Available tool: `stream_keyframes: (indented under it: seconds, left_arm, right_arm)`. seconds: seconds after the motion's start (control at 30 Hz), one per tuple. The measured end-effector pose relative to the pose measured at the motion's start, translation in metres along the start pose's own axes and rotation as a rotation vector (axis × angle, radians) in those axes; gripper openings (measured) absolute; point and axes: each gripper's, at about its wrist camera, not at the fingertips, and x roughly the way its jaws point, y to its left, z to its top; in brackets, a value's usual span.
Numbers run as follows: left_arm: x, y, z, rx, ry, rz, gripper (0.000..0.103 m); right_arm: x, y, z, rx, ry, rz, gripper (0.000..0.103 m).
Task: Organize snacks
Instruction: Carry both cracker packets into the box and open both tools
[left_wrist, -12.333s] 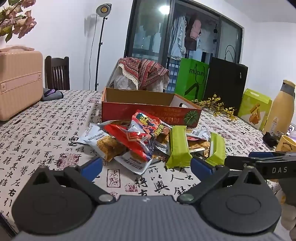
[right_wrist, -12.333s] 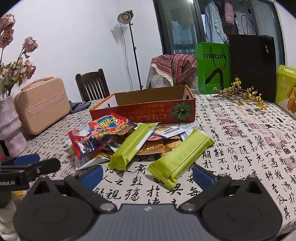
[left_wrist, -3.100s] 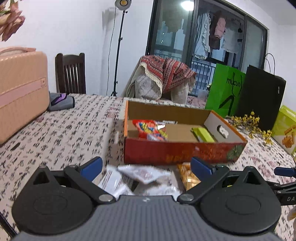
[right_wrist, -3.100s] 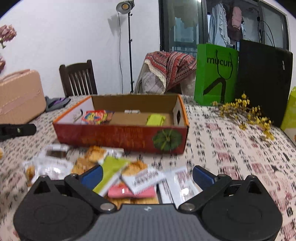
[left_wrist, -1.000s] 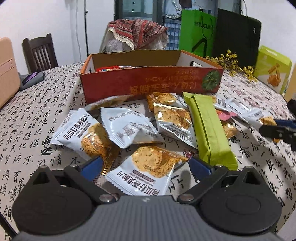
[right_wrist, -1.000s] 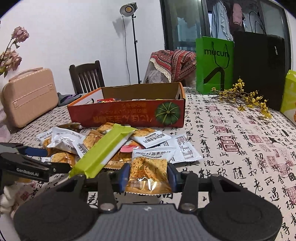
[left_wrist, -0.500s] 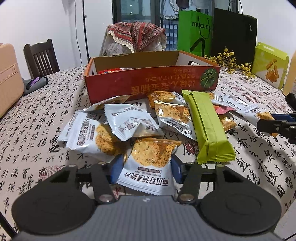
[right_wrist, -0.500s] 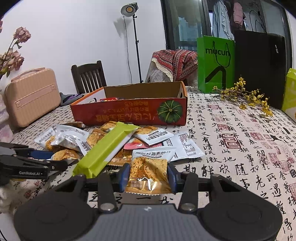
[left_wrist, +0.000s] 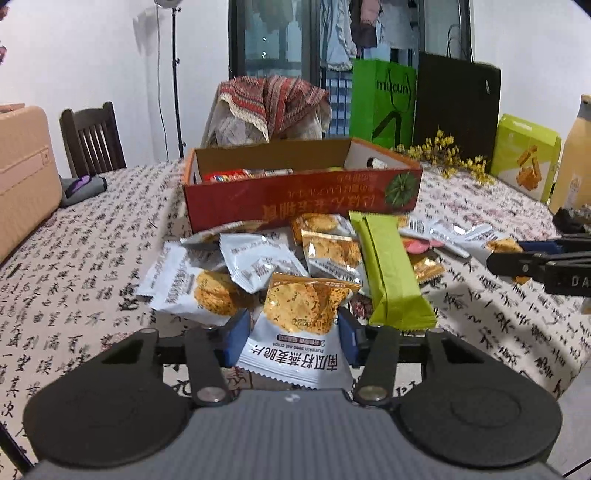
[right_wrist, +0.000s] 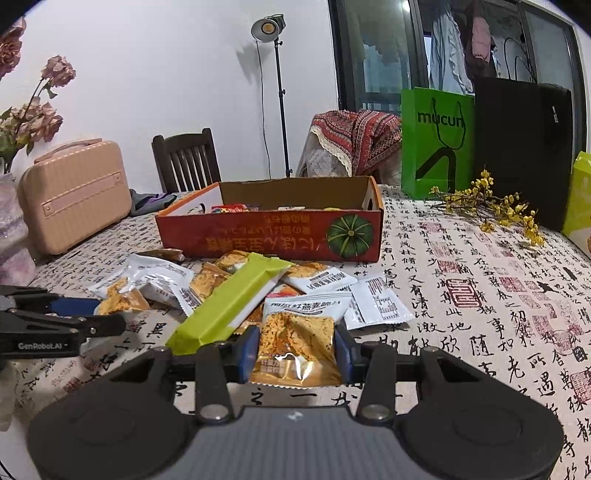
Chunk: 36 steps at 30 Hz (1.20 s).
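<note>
My left gripper (left_wrist: 293, 338) is shut on a white pumpkin seed oat crisp packet (left_wrist: 301, 306), held just above the table's near edge. In the right wrist view, my right gripper (right_wrist: 294, 350) is shut on a gold and white oat crisp packet (right_wrist: 297, 328). Several more snack packets (left_wrist: 258, 262) and a long green bar (left_wrist: 391, 273) lie loose in front of the red cardboard box (left_wrist: 295, 203), which holds a few snacks. The green bar (right_wrist: 232, 299) lies just left of my right gripper. Each gripper shows at the side of the other's view.
The table wears a calligraphy-print cloth (right_wrist: 480, 295). A pink case (right_wrist: 74, 192) and a vase of dried roses (right_wrist: 14, 229) stand at the left. A green bag (right_wrist: 436, 144), a black bag (right_wrist: 524, 147), yellow flowers (right_wrist: 491, 206), a lime box (left_wrist: 524, 162) and a bottle (left_wrist: 574, 155) stand behind and to the right.
My left gripper has shut on the oat crisp packet and raised it slightly off the pile. My right gripper has kept still with its packet.
</note>
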Motion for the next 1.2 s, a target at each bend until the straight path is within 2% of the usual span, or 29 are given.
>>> stream_keyframes:
  seconds: [0.2,0.43,0.67,0.93,1.2]
  left_arm:
    - [-0.016,0.007,0.014,-0.052,-0.075,-0.013,0.051]
    - [-0.015,0.014,0.039,-0.094,-0.136,0.000,0.051]
    - [0.000,0.019,0.068,-0.117,-0.182,-0.003,0.051]
    - [0.021,0.012,0.107,-0.120,-0.241,0.000,0.051]
    - [0.055,0.012,0.143,-0.153,-0.244,0.007,0.051]
  right_arm:
    - [-0.003,0.002,0.011,-0.003,-0.029,-0.006,0.042]
    - [0.004,-0.001,0.029,0.008,-0.063,-0.026,0.042]
    - [0.017,-0.003,0.052,0.010,-0.102,-0.037,0.042]
    - [0.047,-0.010,0.096,0.034,-0.139,-0.044,0.042]
    - [0.090,-0.011,0.141,0.064,-0.137,-0.055,0.042]
